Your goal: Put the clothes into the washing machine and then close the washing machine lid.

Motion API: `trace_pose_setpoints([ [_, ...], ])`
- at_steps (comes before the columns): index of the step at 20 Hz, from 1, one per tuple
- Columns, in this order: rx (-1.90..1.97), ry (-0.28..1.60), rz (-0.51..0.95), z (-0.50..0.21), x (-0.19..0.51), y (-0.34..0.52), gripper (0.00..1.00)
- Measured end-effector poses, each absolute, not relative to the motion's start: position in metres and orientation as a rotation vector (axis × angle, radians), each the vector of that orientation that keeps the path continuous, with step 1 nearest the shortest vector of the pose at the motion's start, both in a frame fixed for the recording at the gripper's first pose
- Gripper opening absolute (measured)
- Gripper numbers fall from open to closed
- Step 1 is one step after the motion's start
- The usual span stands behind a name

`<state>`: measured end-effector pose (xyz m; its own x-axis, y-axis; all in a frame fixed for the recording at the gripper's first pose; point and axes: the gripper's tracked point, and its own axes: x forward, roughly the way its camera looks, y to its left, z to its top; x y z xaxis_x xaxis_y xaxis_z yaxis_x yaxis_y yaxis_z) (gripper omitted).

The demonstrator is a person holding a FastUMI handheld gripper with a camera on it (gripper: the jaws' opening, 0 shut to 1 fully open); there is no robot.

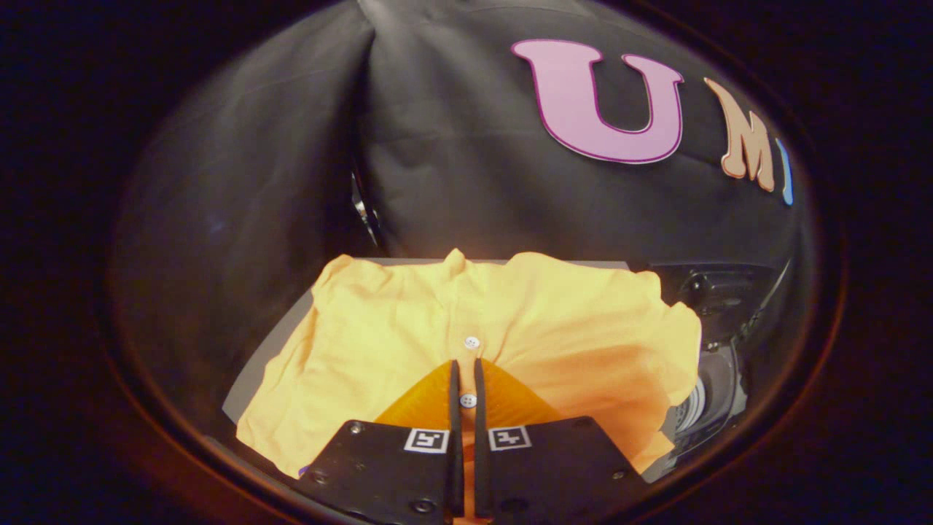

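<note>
A yellow-orange buttoned shirt (pixel 408 343) lies spread and rumpled over a grey table (pixel 251 375), reaching out on both sides of my fingers. My gripper (pixel 466 364) stands over its middle, shut on the shirt's button placket, with a thin strip of cloth and one white button pinched in the narrow gap. A second white button (pixel 472 342) sits just ahead of the fingertips. To the right of the shirt, past the table's edge, the washing machine (pixel 718 350) shows as a dark body with a pale round part lower down; whether its lid is up I cannot tell.
The booth's black cloth wall (pixel 452 160) hangs close behind the table and curves round on the left. A seam or gap in the cloth with something shiny (pixel 362 211) runs down behind the shirt's far left corner.
</note>
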<state>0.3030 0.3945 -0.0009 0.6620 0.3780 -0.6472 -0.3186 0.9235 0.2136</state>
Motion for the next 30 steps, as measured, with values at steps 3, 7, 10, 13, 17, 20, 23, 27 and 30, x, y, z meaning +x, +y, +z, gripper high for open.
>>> trace_pose_setpoints([
  [3, 0.134, 0.748, 0.508, -0.021, 0.312, 0.383, 0.05],
  [7, 0.114, 0.692, 0.513, -0.017, 0.337, 0.402, 0.02],
  [10, 0.085, 0.662, 0.503, -0.007, 0.326, 0.394, 0.01],
  [13, 0.22, 0.535, 0.536, 0.022, 0.331, 0.399, 0.0],
  [17, 0.295, 0.422, 0.56, 0.078, 0.336, 0.382, 0.0],
  [20, 0.32, 0.355, 0.567, 0.117, 0.337, 0.365, 0.0],
  [23, 0.355, 0.296, 0.563, 0.149, 0.342, 0.342, 0.0],
  [27, 0.397, 0.227, 0.527, 0.185, 0.346, 0.29, 0.0],
  [30, 0.417, 0.173, 0.481, 0.201, 0.354, 0.246, 0.0],
])
